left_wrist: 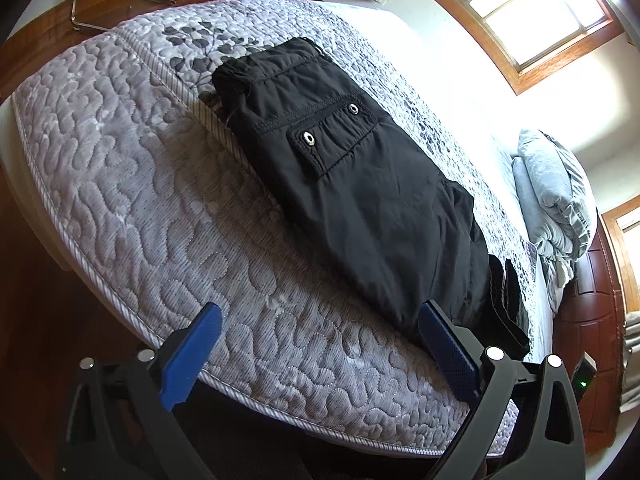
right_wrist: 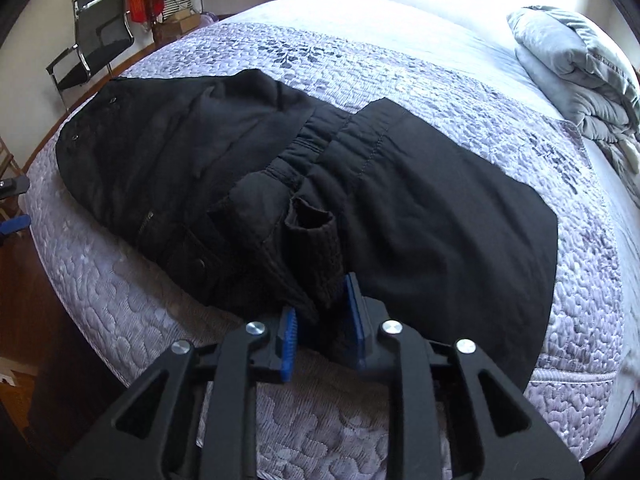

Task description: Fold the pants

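Black pants (left_wrist: 360, 184) lie folded on the grey quilted mattress (left_wrist: 132, 184), with a snap pocket flap facing up. In the right wrist view the pants (right_wrist: 180, 168) lie bunched, with a cuff at the near edge. My left gripper (left_wrist: 320, 320) is open and empty over the mattress edge, its right pad beside the pants' near end. My right gripper (right_wrist: 322, 312) is shut on the pants' ribbed cuff (right_wrist: 316, 240) at the mattress's near side. A flat black cloth (right_wrist: 460, 220) lies right of the cuff.
A folded grey blanket (right_wrist: 576, 64) sits at the far right of the bed. A black chair (right_wrist: 96, 40) and red bags stand past the bed's far left corner. A wooden floor (left_wrist: 36, 320) borders the mattress. The left gripper's tip (right_wrist: 16, 224) shows at the left edge.
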{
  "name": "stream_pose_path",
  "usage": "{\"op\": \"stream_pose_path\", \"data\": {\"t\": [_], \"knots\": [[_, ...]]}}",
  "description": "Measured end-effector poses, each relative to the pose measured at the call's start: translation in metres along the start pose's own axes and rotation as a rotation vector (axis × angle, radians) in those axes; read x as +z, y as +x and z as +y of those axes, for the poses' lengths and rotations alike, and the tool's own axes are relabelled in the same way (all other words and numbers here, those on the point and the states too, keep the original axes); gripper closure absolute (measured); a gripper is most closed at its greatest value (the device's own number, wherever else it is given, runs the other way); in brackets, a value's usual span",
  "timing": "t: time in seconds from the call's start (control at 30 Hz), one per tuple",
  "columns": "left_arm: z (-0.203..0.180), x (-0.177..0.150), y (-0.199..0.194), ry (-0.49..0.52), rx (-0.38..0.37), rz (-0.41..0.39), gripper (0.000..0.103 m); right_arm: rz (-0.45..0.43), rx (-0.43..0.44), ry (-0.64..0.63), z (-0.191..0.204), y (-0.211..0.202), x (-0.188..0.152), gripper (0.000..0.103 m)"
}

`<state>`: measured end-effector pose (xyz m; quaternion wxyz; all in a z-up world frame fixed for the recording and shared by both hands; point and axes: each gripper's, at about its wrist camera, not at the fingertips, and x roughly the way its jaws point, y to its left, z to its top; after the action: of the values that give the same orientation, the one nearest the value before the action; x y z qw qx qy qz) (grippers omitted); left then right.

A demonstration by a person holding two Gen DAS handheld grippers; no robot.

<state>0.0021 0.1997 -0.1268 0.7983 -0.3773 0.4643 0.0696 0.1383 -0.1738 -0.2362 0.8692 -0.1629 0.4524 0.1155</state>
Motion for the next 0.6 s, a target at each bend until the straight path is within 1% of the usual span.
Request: {"op": "stream_pose_path", "data": {"t": [0.03, 0.07, 0.13, 0.17, 0.2, 0.23, 0.3, 0.43, 0.47, 0.6], "knots": [[0.001, 0.0, 0.0, -0.003, 0.002, 0.0, 0.004, 0.004, 0.023, 0.015, -0.001, 0.0, -0.001, 0.064], [0.002, 0.0, 0.0, -0.006, 0.002, 0.001, 0.004, 0.003, 0.066, 0.038, -0.004, 0.0, -0.001, 0.052], [0.005, -0.001, 0.0, -0.012, 0.004, 0.001, 0.004, -0.017, 0.163, 0.108, -0.011, -0.005, -0.003, 0.045], [0.006, -0.001, 0.0, -0.014, 0.005, 0.001, 0.004, -0.027, 0.195, 0.128, -0.012, -0.009, -0.004, 0.044], [0.007, -0.001, 0.0, -0.016, 0.004, 0.002, 0.004, -0.041, 0.207, 0.142, -0.014, -0.013, -0.005, 0.043], [0.007, -0.002, 0.0, -0.017, 0.004, 0.002, 0.004, -0.051, 0.199, 0.141, -0.014, -0.015, -0.005, 0.042], [0.008, -0.002, 0.001, -0.02, 0.003, 0.004, 0.004, -0.05, 0.164, 0.118, -0.012, -0.016, -0.006, 0.042], [0.005, -0.004, 0.002, -0.015, -0.003, 0.01, 0.004, -0.029, 0.134, 0.111, -0.007, -0.008, -0.004, 0.043], [0.004, -0.005, 0.002, -0.013, -0.005, 0.013, 0.004, -0.024, 0.125, 0.106, -0.006, -0.005, -0.003, 0.05], [0.001, -0.007, 0.003, -0.008, -0.008, 0.018, 0.004, 0.015, 0.124, 0.112, -0.006, 0.008, -0.001, 0.072]]}}
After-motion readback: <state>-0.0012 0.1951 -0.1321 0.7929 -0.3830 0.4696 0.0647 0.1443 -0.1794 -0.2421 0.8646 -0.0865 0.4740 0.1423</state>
